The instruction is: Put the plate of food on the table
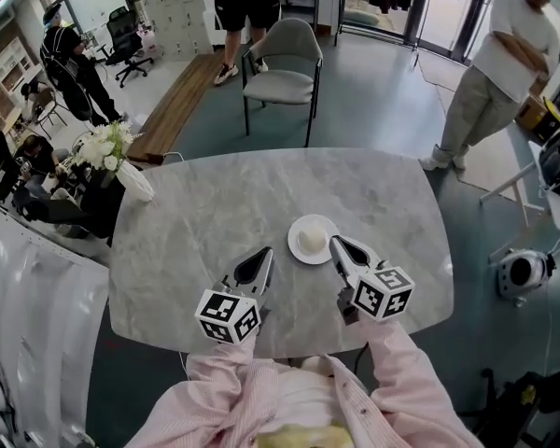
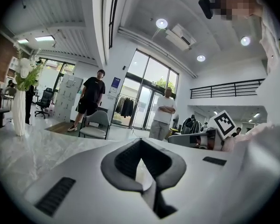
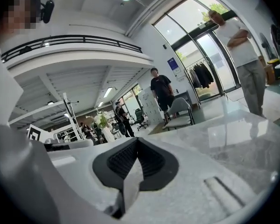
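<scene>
We see the plate [image 1: 297, 250] with pale food [image 1: 311, 238] resting on the tabletop [image 1: 215, 203]. It lies ahead of and between our grippers. The right gripper [image 1: 337, 243] tip shows at its right rim, and the left gripper [image 1: 264, 255] is further off. Both pairs of jaws are pressed together, pinching nothing.

Grey floor [image 1: 383, 91], grey chair [image 1: 285, 84], wooden bench [image 1: 173, 110], glass doors [image 2: 144, 94], ceiling spotlights [image 2: 161, 23].

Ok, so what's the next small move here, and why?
Probably draw both grippers back toward you. The plate with its food already sits on the table, and the left gripper and right gripper have their jaws together on nothing.
</scene>
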The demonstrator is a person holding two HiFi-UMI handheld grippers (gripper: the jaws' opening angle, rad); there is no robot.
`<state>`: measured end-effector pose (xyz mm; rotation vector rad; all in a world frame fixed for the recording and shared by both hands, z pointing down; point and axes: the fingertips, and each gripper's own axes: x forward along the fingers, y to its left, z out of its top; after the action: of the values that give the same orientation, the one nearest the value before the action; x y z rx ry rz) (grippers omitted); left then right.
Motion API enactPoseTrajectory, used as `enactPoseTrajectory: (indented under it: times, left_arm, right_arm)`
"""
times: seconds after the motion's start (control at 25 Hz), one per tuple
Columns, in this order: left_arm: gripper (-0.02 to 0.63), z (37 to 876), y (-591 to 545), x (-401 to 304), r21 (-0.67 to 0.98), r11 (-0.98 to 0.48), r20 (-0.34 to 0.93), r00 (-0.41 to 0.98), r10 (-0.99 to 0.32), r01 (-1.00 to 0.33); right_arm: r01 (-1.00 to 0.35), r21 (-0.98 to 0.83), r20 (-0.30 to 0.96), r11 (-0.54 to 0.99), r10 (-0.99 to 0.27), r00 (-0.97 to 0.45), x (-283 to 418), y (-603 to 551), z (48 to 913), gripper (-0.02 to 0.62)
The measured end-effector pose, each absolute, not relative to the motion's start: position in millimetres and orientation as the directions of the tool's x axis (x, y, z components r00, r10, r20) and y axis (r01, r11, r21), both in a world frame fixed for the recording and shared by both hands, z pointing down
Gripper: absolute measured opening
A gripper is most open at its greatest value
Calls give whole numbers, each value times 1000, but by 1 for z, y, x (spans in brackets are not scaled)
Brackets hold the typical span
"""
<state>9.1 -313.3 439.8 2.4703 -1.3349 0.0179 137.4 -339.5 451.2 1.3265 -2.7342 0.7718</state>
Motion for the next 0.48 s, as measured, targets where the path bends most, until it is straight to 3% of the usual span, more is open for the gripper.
enactPoseTrajectory:
  times: [0.48]
  left_arm:
    - [-2, 406, -310, -4, 196, -504, 104, 529, -842, -841]
  right_arm:
    - [-744, -260, 59, 615, -759, -648, 136, -330, 399, 5]
